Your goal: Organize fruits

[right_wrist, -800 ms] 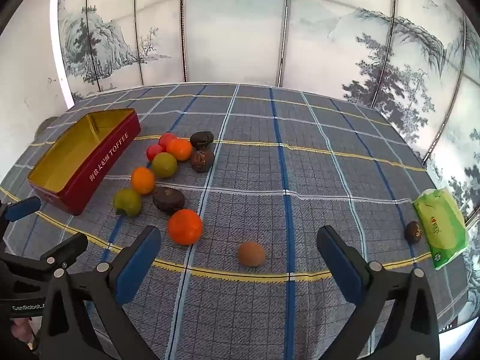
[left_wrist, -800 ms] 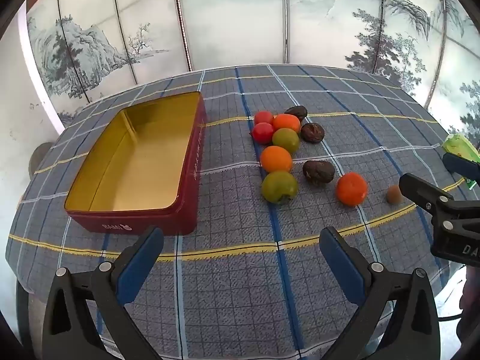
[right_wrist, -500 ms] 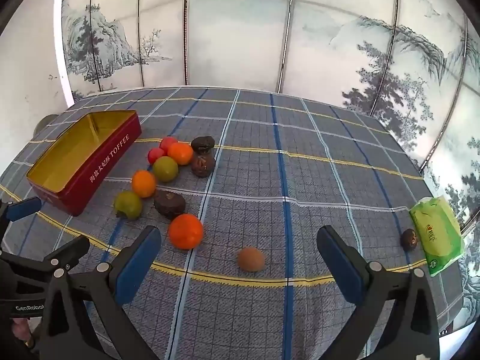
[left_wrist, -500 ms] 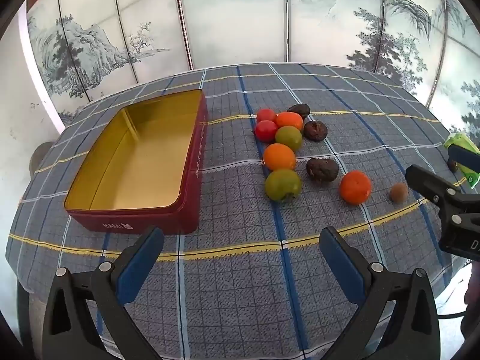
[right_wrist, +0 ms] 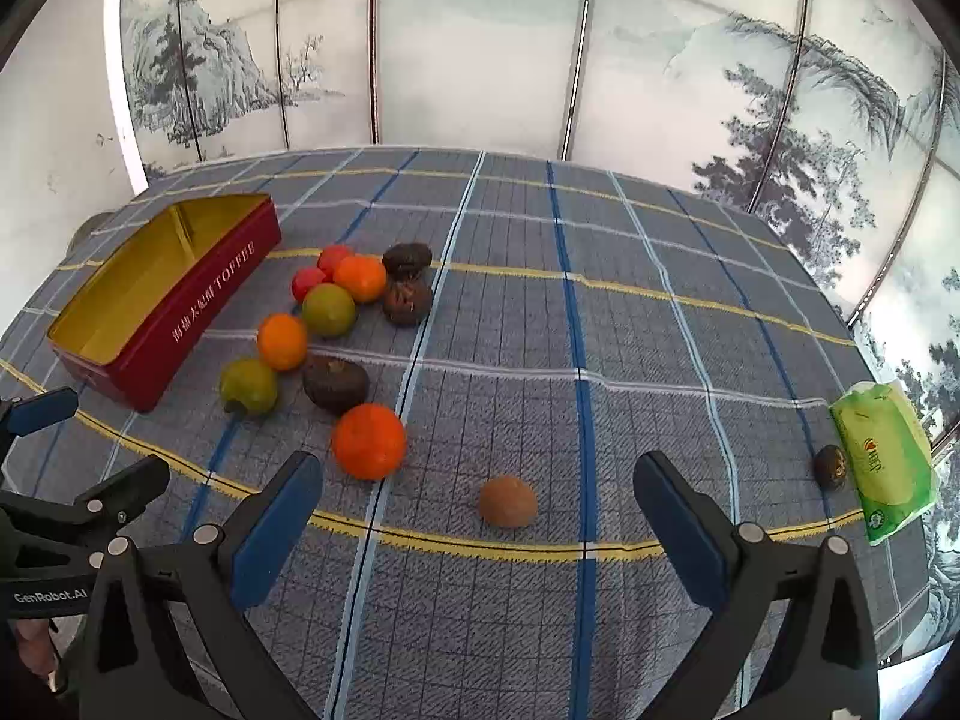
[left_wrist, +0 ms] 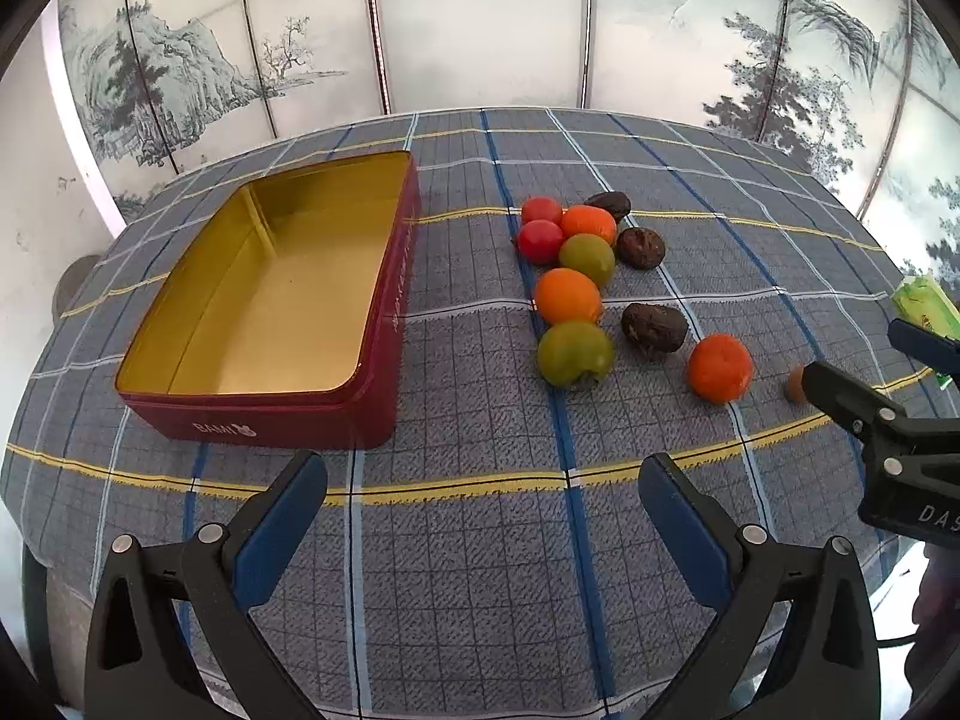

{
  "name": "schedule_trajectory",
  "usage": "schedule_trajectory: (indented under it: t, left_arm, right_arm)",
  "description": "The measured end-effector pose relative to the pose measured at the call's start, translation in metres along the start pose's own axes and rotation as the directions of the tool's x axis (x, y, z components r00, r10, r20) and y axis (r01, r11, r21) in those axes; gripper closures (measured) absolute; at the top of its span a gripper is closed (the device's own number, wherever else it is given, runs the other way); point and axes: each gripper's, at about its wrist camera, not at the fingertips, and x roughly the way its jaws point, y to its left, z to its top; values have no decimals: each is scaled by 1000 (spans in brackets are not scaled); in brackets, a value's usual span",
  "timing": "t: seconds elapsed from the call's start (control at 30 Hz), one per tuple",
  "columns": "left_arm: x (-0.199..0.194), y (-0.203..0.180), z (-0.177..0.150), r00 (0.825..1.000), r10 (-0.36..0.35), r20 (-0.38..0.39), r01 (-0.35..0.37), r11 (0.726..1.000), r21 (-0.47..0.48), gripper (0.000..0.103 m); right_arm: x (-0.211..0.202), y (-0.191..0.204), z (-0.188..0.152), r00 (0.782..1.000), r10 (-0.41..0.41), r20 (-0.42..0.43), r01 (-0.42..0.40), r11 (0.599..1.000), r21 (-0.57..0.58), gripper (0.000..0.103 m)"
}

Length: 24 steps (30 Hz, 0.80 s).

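Fruits [left_wrist: 575, 300] lie on the cloth [left_wrist: 468, 540], out past both claws. The left claw [left_wrist: 483, 501] is wide open and holds nothing. Just ahead of it, to its left, sits the red tin [left_wrist: 384, 312], with no fruit inside. Ahead to its right are green, orange, red and dark fruits in a bunch. The right claw [right_wrist: 478, 501] is wide open too, with nothing in it. A small brown fruit [right_wrist: 507, 501] lies between its tips, not touched. An orange [right_wrist: 368, 441] sits near its left tip. Far right lies a green pack [right_wrist: 885, 456].

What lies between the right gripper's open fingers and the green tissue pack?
Right wrist view: only bare checked tablecloth and one small dark fruit beside the green tissue pack; the right gripper holds nothing.
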Motion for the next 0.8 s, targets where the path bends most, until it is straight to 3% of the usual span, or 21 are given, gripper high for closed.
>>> schedule_trajectory:
  t: [0.8]
  left_arm:
    - [5, -2, -2, 999, -3, -40, 2, 1000, -14, 0]
  right_arm:
    - [9, -2, -4, 999, -7, -42, 7, 1000, 10, 0]
